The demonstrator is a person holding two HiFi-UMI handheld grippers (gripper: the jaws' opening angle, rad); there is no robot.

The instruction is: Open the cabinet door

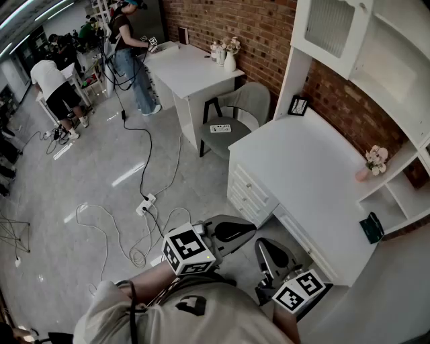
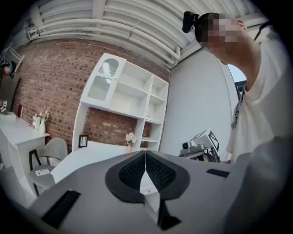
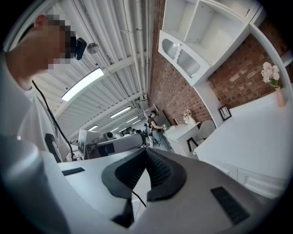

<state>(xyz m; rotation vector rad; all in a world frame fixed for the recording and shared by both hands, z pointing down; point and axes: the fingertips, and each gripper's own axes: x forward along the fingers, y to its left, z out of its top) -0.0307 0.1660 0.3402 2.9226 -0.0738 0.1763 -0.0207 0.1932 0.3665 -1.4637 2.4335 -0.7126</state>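
Red brick wall (image 1: 228, 17) backs a white desk (image 1: 302, 168) and a tall white shelf unit (image 1: 396, 60), with grey floor and loose cables (image 1: 146, 161) off to one side.

The left gripper (image 2: 145, 152) has its two black-padded jaws pressed together with nothing between them. The right gripper (image 3: 146, 150) is likewise closed tight and empty.

The cabinet door (image 2: 103, 81), white with an arched ribbed pane, sits high above the left gripper's tips and off to their left, well apart from them. It looks flush with the front of the unit. From the right gripper it appears above and a little to the right of the tips, just as far off.

Only the head view shows both grippers together. They are held close to the person's chest at the desk's near corner, marker cubes up and jaws aimed towards the desk. It alone shows the floor, a power strip (image 1: 146, 203) and a chair (image 1: 245, 107) between two desks.

The left gripper view is the one that shows the right gripper's cube and camera from the side, just right of its own tips. A vase of flowers (image 2: 131, 138) stands beyond the tips and a small picture frame (image 2: 83, 140) further left.

The right gripper view takes in the ceiling's strip lights (image 3: 82, 84), up and left of its tips.
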